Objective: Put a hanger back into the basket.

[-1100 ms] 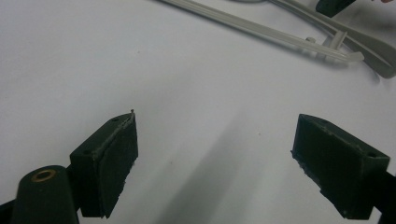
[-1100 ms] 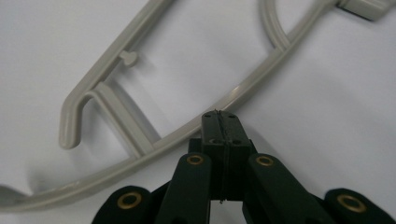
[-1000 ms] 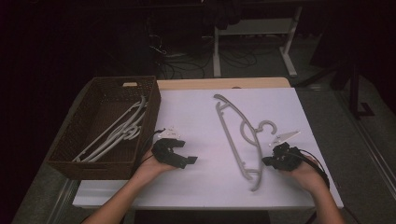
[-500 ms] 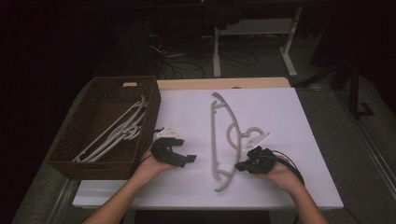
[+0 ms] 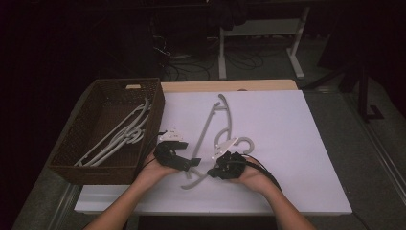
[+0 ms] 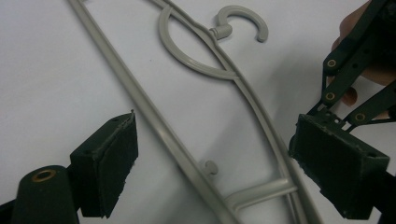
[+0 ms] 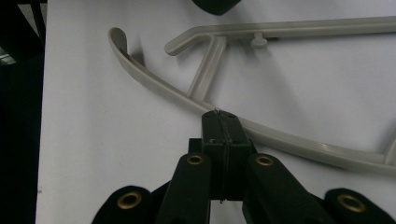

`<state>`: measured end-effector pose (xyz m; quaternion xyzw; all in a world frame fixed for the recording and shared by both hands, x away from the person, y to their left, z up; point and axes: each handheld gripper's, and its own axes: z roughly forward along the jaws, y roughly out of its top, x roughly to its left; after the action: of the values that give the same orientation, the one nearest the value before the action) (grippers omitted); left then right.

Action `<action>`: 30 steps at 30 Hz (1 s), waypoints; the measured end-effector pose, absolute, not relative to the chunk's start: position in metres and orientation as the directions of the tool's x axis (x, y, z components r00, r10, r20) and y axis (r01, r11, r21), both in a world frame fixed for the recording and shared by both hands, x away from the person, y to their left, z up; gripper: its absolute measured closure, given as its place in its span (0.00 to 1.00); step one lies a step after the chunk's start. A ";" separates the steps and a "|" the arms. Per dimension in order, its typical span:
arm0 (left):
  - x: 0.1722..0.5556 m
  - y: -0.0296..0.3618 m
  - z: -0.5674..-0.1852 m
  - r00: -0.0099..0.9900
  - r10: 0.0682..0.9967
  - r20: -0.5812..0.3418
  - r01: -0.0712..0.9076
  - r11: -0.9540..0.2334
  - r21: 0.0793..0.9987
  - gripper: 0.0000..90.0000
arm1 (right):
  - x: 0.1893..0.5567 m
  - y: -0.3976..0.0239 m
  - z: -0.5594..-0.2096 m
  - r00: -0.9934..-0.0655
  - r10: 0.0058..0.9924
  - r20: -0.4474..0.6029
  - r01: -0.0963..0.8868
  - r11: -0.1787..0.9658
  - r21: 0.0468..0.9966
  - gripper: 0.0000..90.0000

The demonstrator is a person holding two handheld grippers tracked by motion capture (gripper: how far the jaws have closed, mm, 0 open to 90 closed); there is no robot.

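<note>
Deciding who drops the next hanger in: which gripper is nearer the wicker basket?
Left. The left gripper sits just off the wicker basket's near right corner; the right gripper is farther right, shut, against the grey hanger on the table.

I note a brown wicker basket [image 5: 84, 143] at the left of the frame, on the counter [image 5: 306, 143], holding several pale hangers [image 5: 119, 136]. Beyond the counter, upper right, stands a white-legged frame [image 5: 258, 48].
</note>
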<state>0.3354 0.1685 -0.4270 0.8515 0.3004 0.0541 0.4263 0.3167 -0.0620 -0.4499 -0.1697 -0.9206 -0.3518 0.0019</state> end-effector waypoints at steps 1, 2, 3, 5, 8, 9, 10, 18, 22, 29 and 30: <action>0.335 0.169 -0.427 0.814 0.557 -0.164 0.465 -0.457 0.758 0.16 | 0.317 -0.064 -0.449 -0.940 0.319 0.124 0.319 0.689 0.650 0.99; 0.335 0.169 -0.427 0.812 0.559 -0.166 0.467 -0.454 0.759 0.16 | 0.318 -0.068 -0.447 -0.936 0.328 0.126 0.327 0.681 0.655 0.99; 0.335 0.169 -0.427 0.813 0.559 -0.166 0.467 -0.454 0.759 0.16 | 0.320 -0.072 -0.445 -0.932 0.341 0.123 0.334 0.674 0.659 0.96; 0.335 0.168 -0.427 0.813 0.559 -0.166 0.467 -0.453 0.759 0.16 | 0.323 -0.081 -0.442 -0.918 0.376 0.123 0.356 0.651 0.671 0.94; 0.336 0.168 -0.427 0.810 0.562 -0.166 0.470 -0.453 0.758 0.16 | 0.343 -0.120 -0.431 -0.848 0.518 0.112 0.443 0.577 0.686 0.82; 0.336 0.168 -0.427 0.808 0.566 -0.166 0.471 -0.451 0.758 0.17 | 0.347 -0.127 -0.430 -0.832 0.543 0.113 0.459 0.560 0.689 0.81; 0.336 0.168 -0.427 0.805 0.571 -0.162 0.471 -0.449 0.760 0.17 | 0.352 -0.137 -0.429 -0.808 0.579 0.108 0.478 0.538 0.694 0.80; 0.364 0.155 -0.420 0.763 0.638 -0.105 0.477 -0.445 0.758 0.46 | 0.359 -0.183 -0.432 -0.687 0.714 0.133 0.564 0.409 0.718 0.50; 0.388 0.139 -0.423 0.730 0.678 -0.087 0.508 -0.452 0.733 0.55 | 0.347 -0.188 -0.433 -0.675 0.726 0.133 0.564 0.392 0.726 0.40; 0.444 0.111 -0.437 0.676 0.735 -0.055 0.556 -0.460 0.693 0.56 | 0.330 -0.189 -0.429 -0.686 0.719 0.117 0.537 0.391 0.747 0.36; 0.448 0.109 -0.438 0.672 0.739 -0.044 0.556 -0.465 0.689 0.56 | 0.327 -0.189 -0.429 -0.690 0.714 0.117 0.531 0.390 0.753 0.35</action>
<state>0.4482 0.1089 -0.4379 0.8458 0.3829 0.1316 0.3476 0.3265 -0.1895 -0.4287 -0.3767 -0.8259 -0.4038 -0.1136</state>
